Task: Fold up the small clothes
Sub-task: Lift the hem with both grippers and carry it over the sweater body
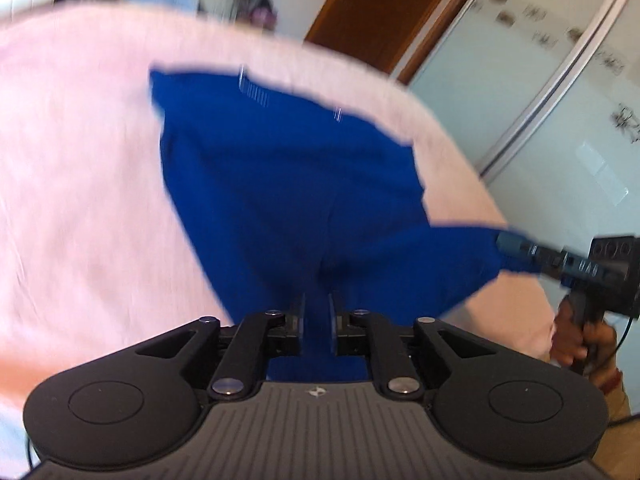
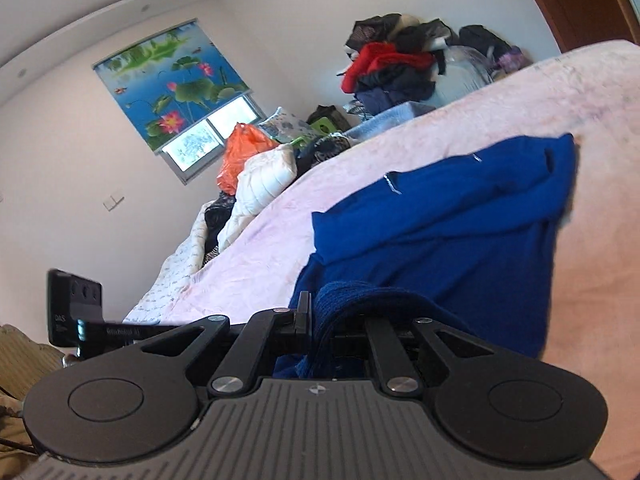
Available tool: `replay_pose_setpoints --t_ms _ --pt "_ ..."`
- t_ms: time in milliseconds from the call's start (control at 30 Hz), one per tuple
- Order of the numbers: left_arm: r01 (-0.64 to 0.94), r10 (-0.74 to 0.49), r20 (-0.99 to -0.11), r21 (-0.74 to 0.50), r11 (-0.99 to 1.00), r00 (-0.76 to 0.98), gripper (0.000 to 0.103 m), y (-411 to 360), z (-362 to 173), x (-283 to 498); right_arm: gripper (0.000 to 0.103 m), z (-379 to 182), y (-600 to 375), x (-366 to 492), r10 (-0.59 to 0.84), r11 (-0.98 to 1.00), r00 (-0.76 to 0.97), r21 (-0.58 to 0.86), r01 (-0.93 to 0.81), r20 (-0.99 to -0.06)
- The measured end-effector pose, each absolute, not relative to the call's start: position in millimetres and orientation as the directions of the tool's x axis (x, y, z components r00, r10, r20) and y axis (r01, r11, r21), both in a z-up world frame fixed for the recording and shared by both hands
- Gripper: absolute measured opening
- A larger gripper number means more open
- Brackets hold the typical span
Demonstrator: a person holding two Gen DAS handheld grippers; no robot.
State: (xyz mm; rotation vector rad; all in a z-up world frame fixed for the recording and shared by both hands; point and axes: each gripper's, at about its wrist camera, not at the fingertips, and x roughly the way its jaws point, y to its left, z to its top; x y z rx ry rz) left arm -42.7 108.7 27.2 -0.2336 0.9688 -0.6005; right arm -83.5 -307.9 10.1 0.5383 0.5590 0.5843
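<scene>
Both claws clamped on the royal-blue knit garment [image 1: 288, 184] — left gripper [image 1: 317, 322] at its near edge, right gripper [image 2: 320, 320] on a bunched corner; cloth lies on pale pink bedsheet [image 1: 80, 160].

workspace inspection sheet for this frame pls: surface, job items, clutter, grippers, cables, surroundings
Surface: pink bedspread, wrinkled.
Job's things: blue garment, one piece, near edge lifted, far part lying on the bed.
Clutter: pile of clothes, orange bag and white padded item at the bed's far side.
Grippers: left gripper shut on the garment; right gripper shut on a bunched edge.
Cables: thin black cable near the right hand.
Surroundings: lotus-print blind, wooden door, sliding glass panels.
</scene>
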Motion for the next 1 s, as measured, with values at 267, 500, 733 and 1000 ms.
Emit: replay_pose_setpoints --t_ms 267,500,733,1000 --pt "0.249 -0.613 -0.755 -0.563 0.788 0.234 0.078 99 -31 -46 0.012 5 -299 -87 0.646 0.705 0.682 0.612 -0.359 -0.344" --pt "0.287 -0.692 -0.711 -0.642 0.711 0.125 0.06 72 -40 -44 0.012 -3 -296 -84 0.655 0.694 0.668 0.63 -0.348 -0.353" --pt "0.355 -0.64 -0.737 -0.551 0.755 0.218 0.009 67 -24 -60 0.012 -3 -303 -88 0.644 0.695 0.684 0.635 -0.337 -0.342" --pt "0.423 -0.601 -0.535 -0.427 0.799 0.595 0.009 102 56 -77 0.012 16 -310 -96 0.659 0.665 0.705 0.64 -0.385 -0.261"
